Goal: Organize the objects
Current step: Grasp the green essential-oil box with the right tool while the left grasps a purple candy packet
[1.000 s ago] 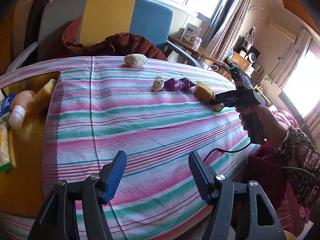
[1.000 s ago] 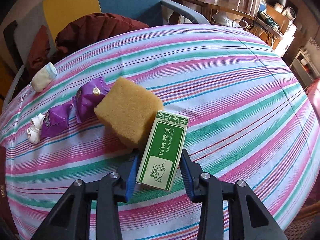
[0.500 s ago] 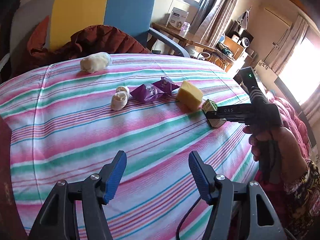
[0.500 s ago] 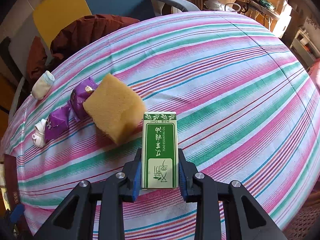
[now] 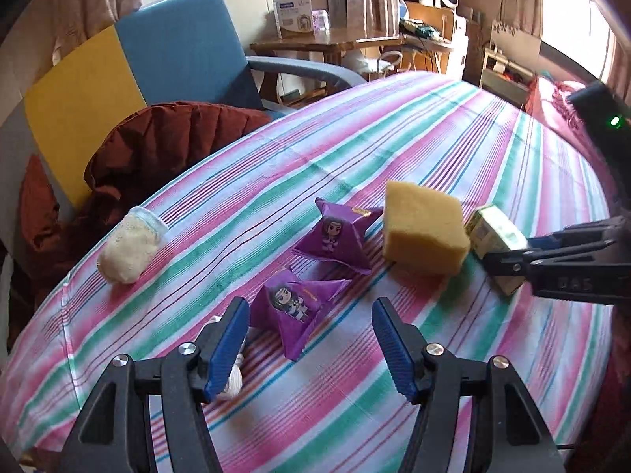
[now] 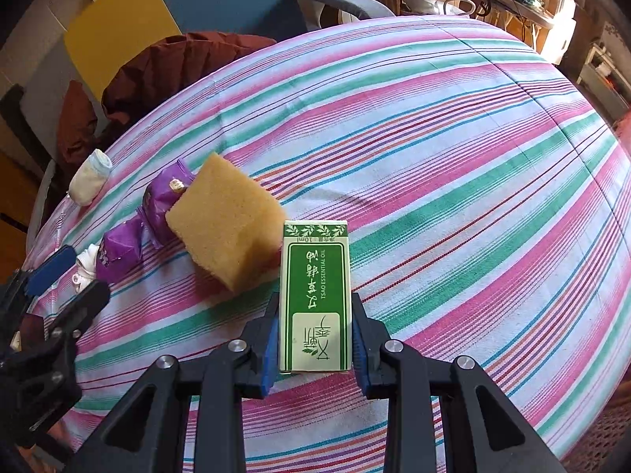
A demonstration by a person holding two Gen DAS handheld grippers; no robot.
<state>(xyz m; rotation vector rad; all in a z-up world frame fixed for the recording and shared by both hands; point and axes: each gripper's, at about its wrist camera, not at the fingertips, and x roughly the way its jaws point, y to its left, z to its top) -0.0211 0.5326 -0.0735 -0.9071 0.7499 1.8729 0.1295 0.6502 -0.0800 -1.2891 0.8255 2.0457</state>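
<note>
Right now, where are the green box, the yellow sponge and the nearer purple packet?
green box [image 6: 314, 295]: right wrist view, middle of its printed top face.
yellow sponge [image 6: 224, 224]: right wrist view, its broad top face.
nearer purple packet [image 5: 290, 307]: left wrist view, cartoon-printed face.

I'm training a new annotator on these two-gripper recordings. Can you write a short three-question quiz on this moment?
1. True or false: the right gripper is shut on the green box.
2. Multiple choice: what lies right in front of the open left gripper? A) the yellow sponge B) a purple packet C) the cloth-wrapped jar
3. Fill in: on the striped tablecloth, the green box sits directly beside the ______.

Key:
1. True; both pads press its sides.
2. B
3. yellow sponge
</note>
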